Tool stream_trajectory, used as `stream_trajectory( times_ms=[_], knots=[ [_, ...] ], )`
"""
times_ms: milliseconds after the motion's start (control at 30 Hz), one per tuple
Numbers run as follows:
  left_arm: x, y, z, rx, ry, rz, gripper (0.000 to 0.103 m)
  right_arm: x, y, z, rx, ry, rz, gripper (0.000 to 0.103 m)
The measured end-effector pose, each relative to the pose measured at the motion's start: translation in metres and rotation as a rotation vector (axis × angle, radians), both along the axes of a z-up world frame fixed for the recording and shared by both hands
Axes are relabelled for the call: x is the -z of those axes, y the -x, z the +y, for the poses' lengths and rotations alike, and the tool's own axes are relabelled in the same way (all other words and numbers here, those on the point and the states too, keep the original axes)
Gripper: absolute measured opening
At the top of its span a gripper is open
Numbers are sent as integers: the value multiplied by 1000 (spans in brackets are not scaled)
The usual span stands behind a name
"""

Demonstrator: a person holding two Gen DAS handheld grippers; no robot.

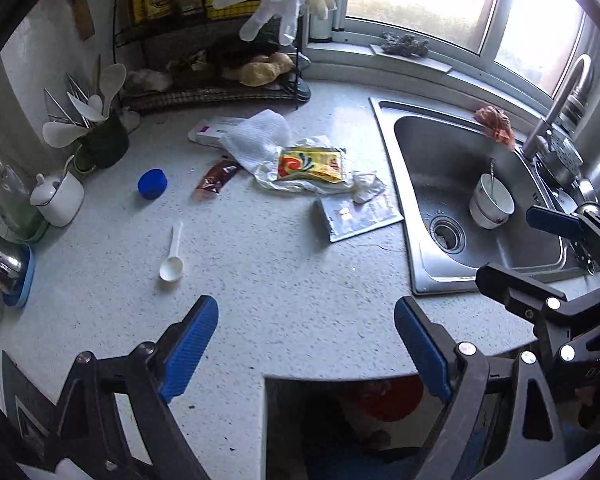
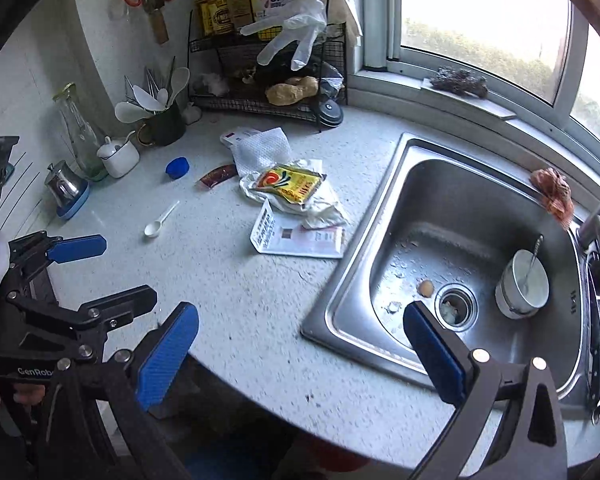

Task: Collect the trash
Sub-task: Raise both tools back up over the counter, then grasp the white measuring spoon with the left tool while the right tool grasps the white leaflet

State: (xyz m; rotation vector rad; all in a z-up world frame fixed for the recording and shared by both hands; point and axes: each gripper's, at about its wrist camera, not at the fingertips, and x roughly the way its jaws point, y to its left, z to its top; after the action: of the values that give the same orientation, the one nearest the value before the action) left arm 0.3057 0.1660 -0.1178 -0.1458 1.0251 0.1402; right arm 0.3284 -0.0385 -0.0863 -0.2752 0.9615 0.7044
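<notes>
**Both grippers hovering empty over a littered kitchen counter**

I am holding the left gripper [image 1: 306, 344] above the near edge of the speckled countertop [image 1: 284, 280], its blue-padded jaws spread wide apart and gripping nothing. I am holding the right gripper [image 2: 300, 348] just beside it, nearer the steel sink [image 2: 452, 240], jaws likewise wide apart and empty.

The trash is lying mid-counter, well apart from both grippers: a yellow food packet [image 1: 310, 165] resting on a crumpled white plastic wrapper [image 1: 296, 184], a white paper towel [image 1: 256, 136] behind it overlapping a flat white box [image 1: 212, 130], a dark red sauce sachet [image 1: 216, 178], a blue bottle cap [image 1: 152, 184], a printed pouch [image 1: 358, 216] near the sink edge, and a white plastic spoon [image 1: 172, 256].

I am judging these risks. The layered pile may come up only partly, shedding pieces. The thin sachet and pouch lie flat, so the pads may slide over them. The pouch could be nudged into the sink. The grippers are close together and could collide. The bin is not clearly visible; something red shows under the counter edge.
</notes>
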Motion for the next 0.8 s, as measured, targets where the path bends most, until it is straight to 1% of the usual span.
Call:
stream_trajectory(
  times_ms=[100,233,333,400,533,600,700,800],
  knots=[
    [6,-13,34,-33,14,24,93,-1,-13,32,-21,2,16,102],
    [16,-27,75,-71,23,51,93,5,-27,69,-52,16,46,102],
    [26,-37,101,-87,18,84,93,14,-39,98,-68,44,56,102],
    [35,-42,115,-98,18,116,93,22,-44,111,-65,88,56,102],
    [59,-52,137,-112,49,199,93,38,-56,135,-79,137,83,102],
    [71,-55,147,-126,48,232,93,45,-60,146,-88,151,97,102],
    [88,-61,160,-137,70,266,93,56,-65,156,-86,176,110,102],
    [103,-67,165,-134,64,296,93,64,-69,162,-74,204,133,102]
  ],
)
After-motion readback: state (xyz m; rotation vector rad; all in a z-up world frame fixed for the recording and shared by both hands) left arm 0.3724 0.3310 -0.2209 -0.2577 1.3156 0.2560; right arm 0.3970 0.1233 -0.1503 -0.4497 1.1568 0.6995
